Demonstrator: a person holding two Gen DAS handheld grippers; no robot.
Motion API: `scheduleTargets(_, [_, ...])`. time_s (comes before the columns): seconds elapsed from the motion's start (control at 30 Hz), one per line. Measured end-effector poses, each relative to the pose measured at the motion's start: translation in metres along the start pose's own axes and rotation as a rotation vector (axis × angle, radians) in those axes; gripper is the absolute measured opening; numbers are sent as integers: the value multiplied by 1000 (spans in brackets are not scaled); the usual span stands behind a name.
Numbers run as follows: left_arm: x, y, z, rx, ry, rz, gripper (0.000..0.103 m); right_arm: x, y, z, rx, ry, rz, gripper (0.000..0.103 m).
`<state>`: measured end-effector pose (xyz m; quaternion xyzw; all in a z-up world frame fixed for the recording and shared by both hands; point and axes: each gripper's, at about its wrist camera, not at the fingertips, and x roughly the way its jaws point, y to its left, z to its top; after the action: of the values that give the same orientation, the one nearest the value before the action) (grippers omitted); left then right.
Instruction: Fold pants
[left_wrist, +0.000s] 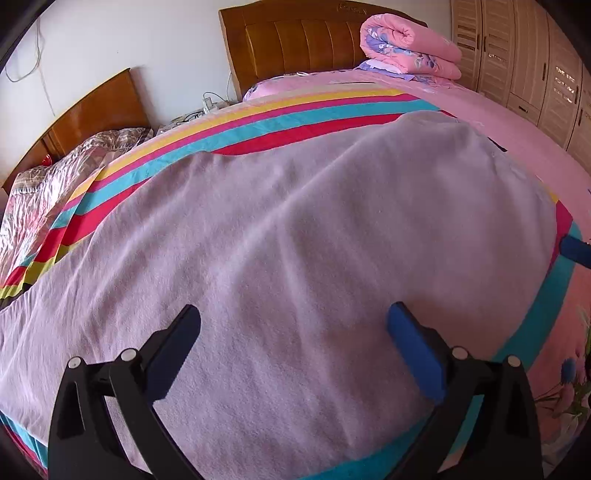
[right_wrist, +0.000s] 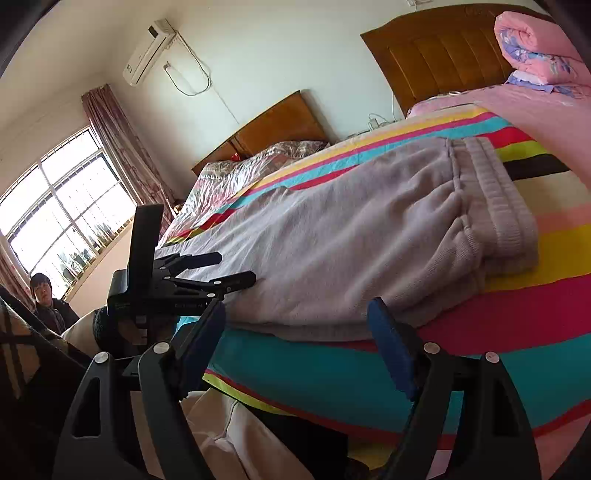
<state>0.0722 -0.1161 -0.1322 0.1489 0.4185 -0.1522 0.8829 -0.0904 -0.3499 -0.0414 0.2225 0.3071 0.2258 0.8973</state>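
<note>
Your soft lilac-grey fleece pants (left_wrist: 295, 229) lie spread flat on the bright striped blanket (left_wrist: 295, 110) covering the bed, with their ribbed waistband (right_wrist: 495, 195) toward the wooden headboard (left_wrist: 295, 44). Your left gripper (left_wrist: 293, 325) hovers over the middle of the fabric, its black and blue-padded fingers spread wide with nothing between them. Your right gripper (right_wrist: 295, 317) sits low at the blanket's near edge, fingers likewise spread apart and empty, just beside the pants' hem. A rolled pink quilt (left_wrist: 410, 44) rests by the headboard.
</note>
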Motion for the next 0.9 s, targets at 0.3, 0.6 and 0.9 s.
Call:
scheduleTargets(0.3, [3,3,-1,-35,8,0,102,23,-22,38,2,-2,-74,81])
scheduleTargets(0.6, [5,5,0,-59,11,-10,102,14,-26,35,3,-4,-95,84])
scheduleTargets(0.9, [-2,9,9,-58,51,-40,101,27,-8,46,-55,133,-199,84])
